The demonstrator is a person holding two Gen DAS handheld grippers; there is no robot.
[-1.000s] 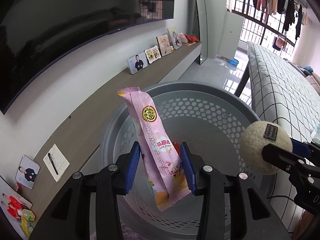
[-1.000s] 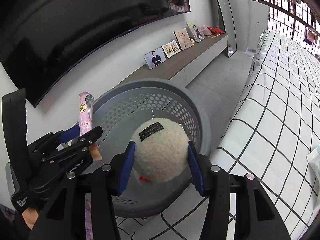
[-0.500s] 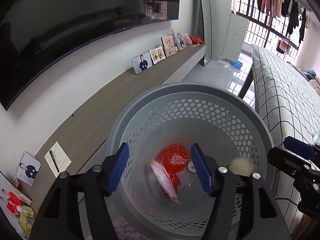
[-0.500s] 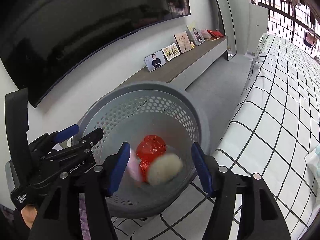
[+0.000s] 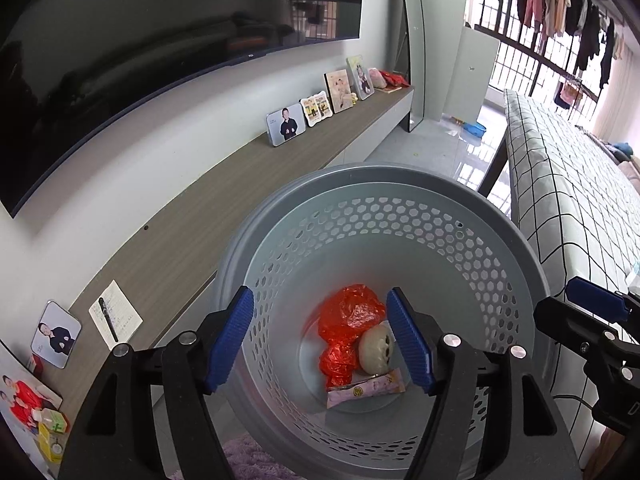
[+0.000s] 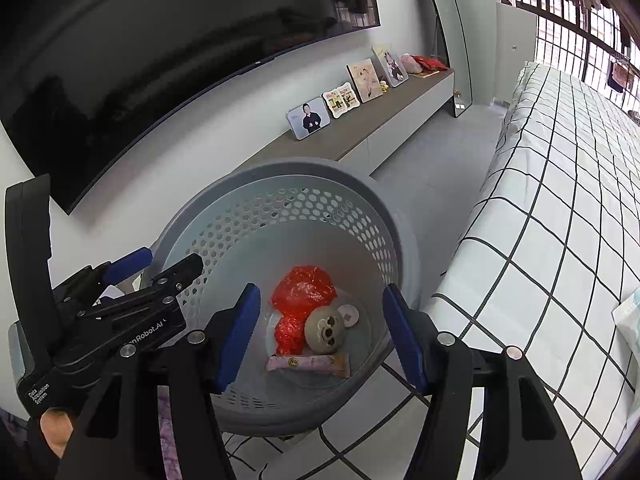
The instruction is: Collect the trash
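A grey perforated basket (image 5: 400, 184) (image 6: 280, 172) stands on the floor below both grippers. On its bottom lie a pink snack wrapper (image 5: 366, 390) (image 6: 308, 362), a cream plush ball with a face (image 5: 378, 350) (image 6: 324, 330) and a crumpled red plastic bag (image 5: 346, 326) (image 6: 300, 300). My left gripper (image 5: 322, 342) is open and empty above the basket; it also shows in the right wrist view (image 6: 148, 270). My right gripper (image 6: 320, 340) is open and empty above the basket; it also shows at the right of the left wrist view (image 5: 576, 312).
A low wooden shelf (image 5: 180, 240) with photo frames (image 5: 286, 124) runs along the wall under a big TV (image 5: 120, 60). A bed with a checked sheet (image 6: 560, 220) lies right of the basket. A purple rug (image 5: 248, 460) lies at the basket's near side.
Both grippers opened. The pink wrapper dropped from the left one and the plush ball from the right one; both now lie on the basket's bottom.
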